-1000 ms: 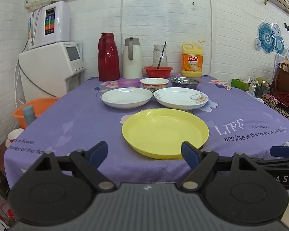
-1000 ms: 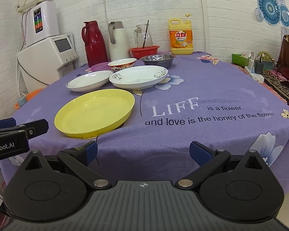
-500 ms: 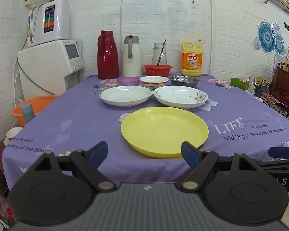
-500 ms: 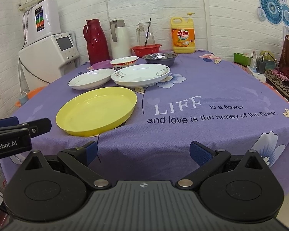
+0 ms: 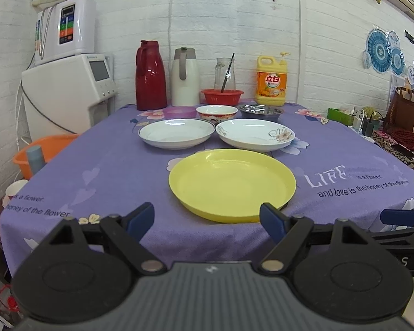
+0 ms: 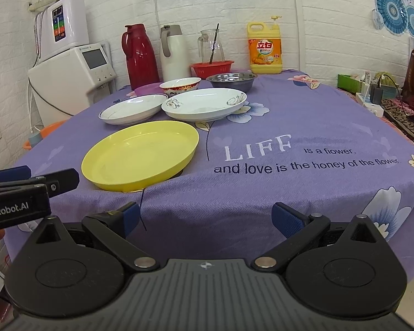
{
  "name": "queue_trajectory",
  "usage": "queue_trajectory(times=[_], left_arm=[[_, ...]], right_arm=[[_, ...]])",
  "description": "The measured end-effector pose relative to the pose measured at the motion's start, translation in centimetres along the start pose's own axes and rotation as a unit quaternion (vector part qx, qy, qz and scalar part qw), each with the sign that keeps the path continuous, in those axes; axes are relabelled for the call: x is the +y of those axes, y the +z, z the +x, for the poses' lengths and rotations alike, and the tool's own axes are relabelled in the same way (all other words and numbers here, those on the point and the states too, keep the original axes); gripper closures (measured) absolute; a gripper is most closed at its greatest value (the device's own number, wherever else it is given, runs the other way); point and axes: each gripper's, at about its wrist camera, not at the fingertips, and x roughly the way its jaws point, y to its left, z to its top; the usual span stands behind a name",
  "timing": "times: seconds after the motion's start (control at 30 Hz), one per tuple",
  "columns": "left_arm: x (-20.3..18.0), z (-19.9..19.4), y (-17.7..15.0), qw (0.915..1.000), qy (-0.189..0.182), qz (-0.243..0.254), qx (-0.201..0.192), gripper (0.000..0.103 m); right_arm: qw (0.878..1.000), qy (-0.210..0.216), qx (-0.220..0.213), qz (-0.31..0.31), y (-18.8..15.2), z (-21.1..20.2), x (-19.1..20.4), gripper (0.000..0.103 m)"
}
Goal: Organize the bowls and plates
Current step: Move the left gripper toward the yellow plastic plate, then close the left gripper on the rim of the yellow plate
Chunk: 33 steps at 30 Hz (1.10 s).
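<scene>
A yellow plate [image 5: 231,183] lies near the front edge of the purple-clothed table [image 5: 118,171]; it also shows in the right wrist view [image 6: 140,154]. Behind it lie a plain white plate [image 5: 176,136] and a flowered white plate [image 5: 255,135]. Further back stand a small purple bowl [image 5: 179,111], a red-patterned bowl [image 5: 216,112] and a steel bowl [image 5: 260,110]. My left gripper [image 5: 207,218] is open and empty, short of the table's front edge before the yellow plate. My right gripper [image 6: 205,218] is open and empty, to the plate's right.
At the back stand a red thermos [image 5: 150,77], a white thermos [image 5: 185,78], a red basket [image 5: 222,96], a glass jug [image 5: 225,73] and a yellow detergent bottle [image 5: 271,82]. A water dispenser [image 5: 69,93] and an orange basin [image 5: 41,154] stand left of the table.
Both grippers have risen slightly, so the table and dishes sit lower in view. Both stay open and no dish has moved.
</scene>
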Motion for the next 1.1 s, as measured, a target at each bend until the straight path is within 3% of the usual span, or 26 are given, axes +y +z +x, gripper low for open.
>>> queue_trajectory(times=[0.9,1.1], left_arm=[[0.3,0.4,-0.4,0.9999,-0.007,-0.003,0.010,0.024],[2.0,1.1,1.7,0.9993,-0.018,-0.031,-0.012,0.024]], right_arm=[[1.000,0.002,0.003,-0.004,-0.3,0.3,0.3,0.000],[0.996,0.041,-0.077,-0.026,1.3,-2.0,0.5,0.000]])
